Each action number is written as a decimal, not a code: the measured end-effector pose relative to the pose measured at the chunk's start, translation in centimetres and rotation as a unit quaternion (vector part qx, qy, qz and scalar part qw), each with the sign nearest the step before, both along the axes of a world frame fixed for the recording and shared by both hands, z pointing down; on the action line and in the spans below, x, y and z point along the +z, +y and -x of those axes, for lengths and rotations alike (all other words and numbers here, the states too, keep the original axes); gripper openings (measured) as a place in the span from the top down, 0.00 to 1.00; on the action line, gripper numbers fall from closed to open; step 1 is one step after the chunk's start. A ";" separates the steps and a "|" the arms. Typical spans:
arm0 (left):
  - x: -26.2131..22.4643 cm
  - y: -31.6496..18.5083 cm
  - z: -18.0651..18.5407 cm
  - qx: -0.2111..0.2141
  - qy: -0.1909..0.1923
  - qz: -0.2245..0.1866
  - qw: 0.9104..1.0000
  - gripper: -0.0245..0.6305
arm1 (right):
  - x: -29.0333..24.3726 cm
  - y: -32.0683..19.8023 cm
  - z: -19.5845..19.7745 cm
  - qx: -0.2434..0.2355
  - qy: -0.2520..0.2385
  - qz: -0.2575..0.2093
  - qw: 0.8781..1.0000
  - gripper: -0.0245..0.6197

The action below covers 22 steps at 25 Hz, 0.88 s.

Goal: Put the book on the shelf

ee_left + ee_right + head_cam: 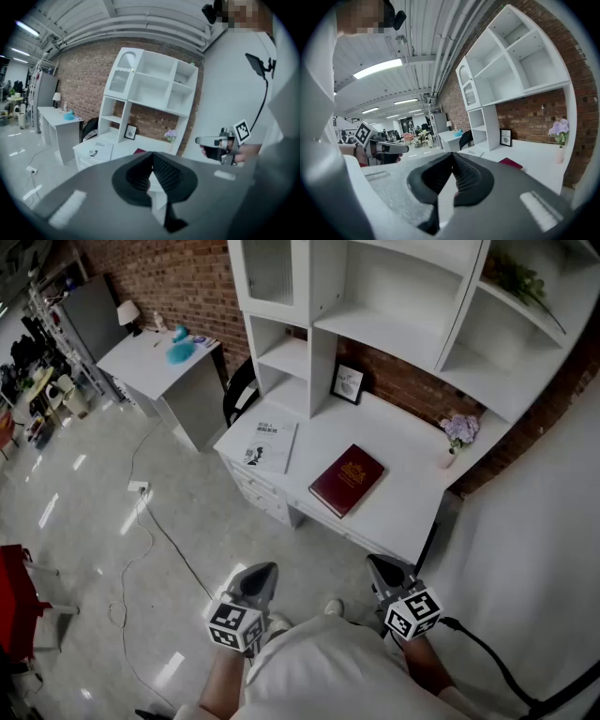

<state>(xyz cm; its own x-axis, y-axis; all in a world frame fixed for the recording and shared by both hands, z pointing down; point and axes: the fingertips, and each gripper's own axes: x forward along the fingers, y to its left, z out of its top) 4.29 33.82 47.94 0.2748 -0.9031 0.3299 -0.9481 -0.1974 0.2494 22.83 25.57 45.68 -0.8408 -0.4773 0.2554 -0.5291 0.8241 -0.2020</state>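
**A:** Since nothing is being carried so far, where is the book sitting?

**B:** The red book point(347, 480) is lying flat on the white desk point(403, 460), towards its front edge. It is between a white booklet point(267, 444) and a small vase of flowers point(457, 432). The shelf point(323, 324) is standing right above it, with its compartments looking mostly bare.

**A:** And the tools?

**B:** The left gripper point(260, 571) and the right gripper point(380, 564) are both hanging by the person's waist, well apart from the desk and tipping slightly down towards it. Each one is closed tight and gripping nothing (each gripper's own view is showing the ridged pads meeting).

**A:** Why are they being held like that?

**B:** I am reading it as a resting carry. The person is standing back and facing the desk, so nothing is being reached for yet.

**A:** What is the next move asking for?

**B:** Probably stepping closer and opening one pair of jaws. The book is lying flat, so getting a jaw under its cover is looking like the awkward part. Its corner is sitting near the desk's front edge, which may be offering a way in.
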 end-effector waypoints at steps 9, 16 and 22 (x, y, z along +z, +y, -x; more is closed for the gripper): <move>0.7 -0.7 -0.9 -0.007 -0.001 0.011 1.000 0.95 | 0.4 -1.2 -0.9 -0.008 0.001 0.001 1.000 0.96; 1.4 -2.2 -2.8 -0.002 -0.002 0.022 1.000 0.95 | 1.1 -2.8 -2.8 -0.006 0.000 0.014 1.000 0.96; 2.2 -3.6 -4.4 0.000 -0.008 0.032 0.999 0.95 | 1.8 -4.5 -5.6 -0.004 0.004 0.014 1.000 0.96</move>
<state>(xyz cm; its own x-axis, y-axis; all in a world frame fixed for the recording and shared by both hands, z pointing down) 8.69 30.19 50.15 0.2689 -0.8802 0.3910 -0.9521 -0.1815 0.2462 28.38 21.02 47.46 -0.8423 -0.4638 0.2746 -0.5246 0.8223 -0.2202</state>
